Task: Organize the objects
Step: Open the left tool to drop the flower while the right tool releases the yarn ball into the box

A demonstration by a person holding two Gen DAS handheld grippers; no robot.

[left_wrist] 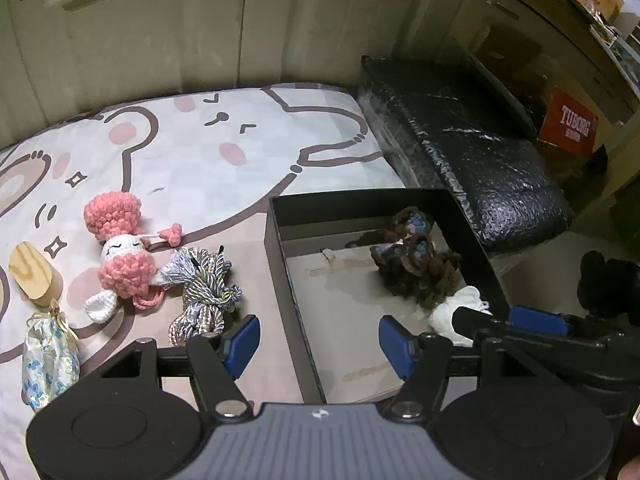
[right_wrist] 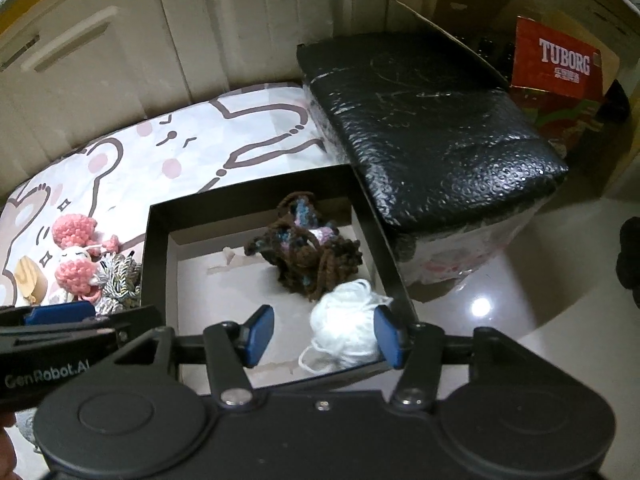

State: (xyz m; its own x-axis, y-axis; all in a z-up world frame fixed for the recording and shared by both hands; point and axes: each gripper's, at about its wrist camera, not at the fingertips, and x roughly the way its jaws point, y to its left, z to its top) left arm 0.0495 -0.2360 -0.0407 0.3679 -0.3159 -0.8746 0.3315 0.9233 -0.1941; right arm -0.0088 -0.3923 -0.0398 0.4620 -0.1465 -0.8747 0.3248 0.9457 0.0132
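Beside the red "TUBORG" carton (right_wrist: 558,60), both grippers spread, left gripper (left_wrist: 318,342), right gripper (right_wrist: 324,334)

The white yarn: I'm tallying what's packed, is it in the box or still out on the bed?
In the box. The white yarn lies on the floor of the black box, beside the brown yarn.

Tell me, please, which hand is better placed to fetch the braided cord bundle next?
Probably the left: the left gripper is open near the braided cord bundle; the right gripper straddles white yarn inside the box.
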